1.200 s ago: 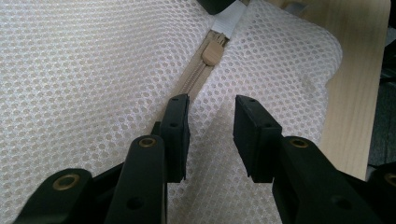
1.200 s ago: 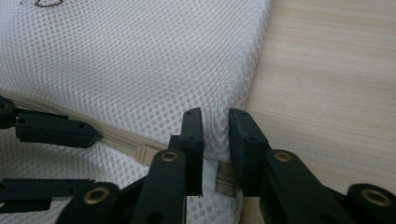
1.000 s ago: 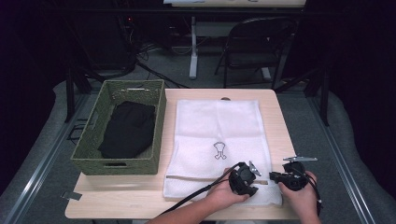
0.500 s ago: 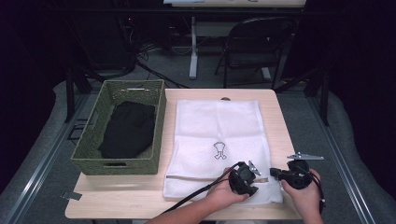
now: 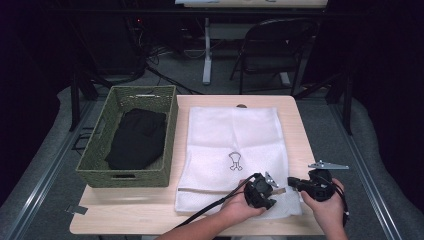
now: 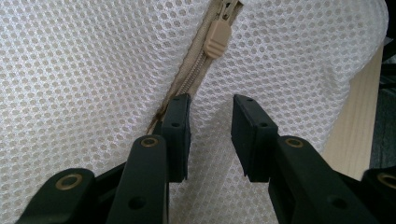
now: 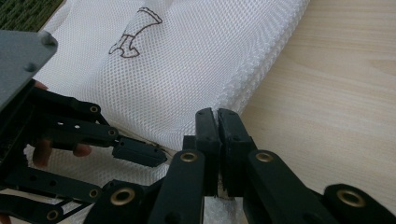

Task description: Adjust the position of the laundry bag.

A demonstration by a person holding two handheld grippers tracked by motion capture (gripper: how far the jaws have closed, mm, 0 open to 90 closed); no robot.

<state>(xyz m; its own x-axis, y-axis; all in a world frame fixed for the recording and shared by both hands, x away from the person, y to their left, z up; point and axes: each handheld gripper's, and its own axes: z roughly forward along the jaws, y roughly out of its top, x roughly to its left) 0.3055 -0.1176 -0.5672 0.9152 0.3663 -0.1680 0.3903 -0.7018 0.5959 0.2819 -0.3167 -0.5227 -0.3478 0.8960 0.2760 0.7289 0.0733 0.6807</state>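
Left gripper (image 6: 211,135) fingers, spread, press the mesh laundry bag (image 5: 235,145) beside its zipper pull (image 6: 217,38) to steady it; right gripper (image 7: 217,122) fingers pinch the bag's edge

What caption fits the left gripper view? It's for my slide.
Left gripper, jaws apart, pressed on a white mesh bag beside its beige zipper pull.
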